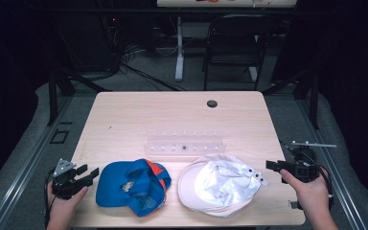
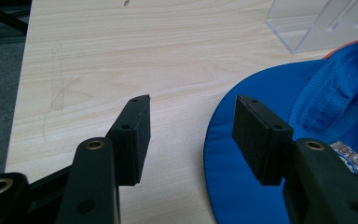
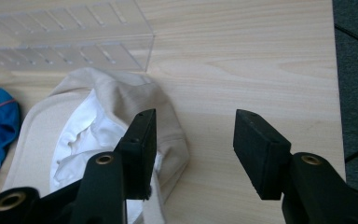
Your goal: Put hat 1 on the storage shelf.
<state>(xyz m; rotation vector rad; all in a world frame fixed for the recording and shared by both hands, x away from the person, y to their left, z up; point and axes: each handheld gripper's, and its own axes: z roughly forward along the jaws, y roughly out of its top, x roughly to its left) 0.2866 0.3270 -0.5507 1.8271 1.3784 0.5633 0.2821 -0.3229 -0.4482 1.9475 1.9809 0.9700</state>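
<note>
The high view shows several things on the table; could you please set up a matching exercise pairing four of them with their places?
Things:
1. blue cap
2. white cap
3. clear plastic rack
4. dark round grommet

Places:
A. near the table's far edge
B. mid-table, behind both caps
C. front, beside the open left hand-held gripper
D. front, beside the open right hand-held gripper

Pairs: 1-C, 2-D, 3-B, 4-A

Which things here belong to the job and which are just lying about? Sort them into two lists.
In hand:
- blue cap, beside the open left gripper
- white cap, beside the open right gripper

Lying about:
- clear plastic rack, behind the caps
- black chair beyond the table
- floor cables
</note>
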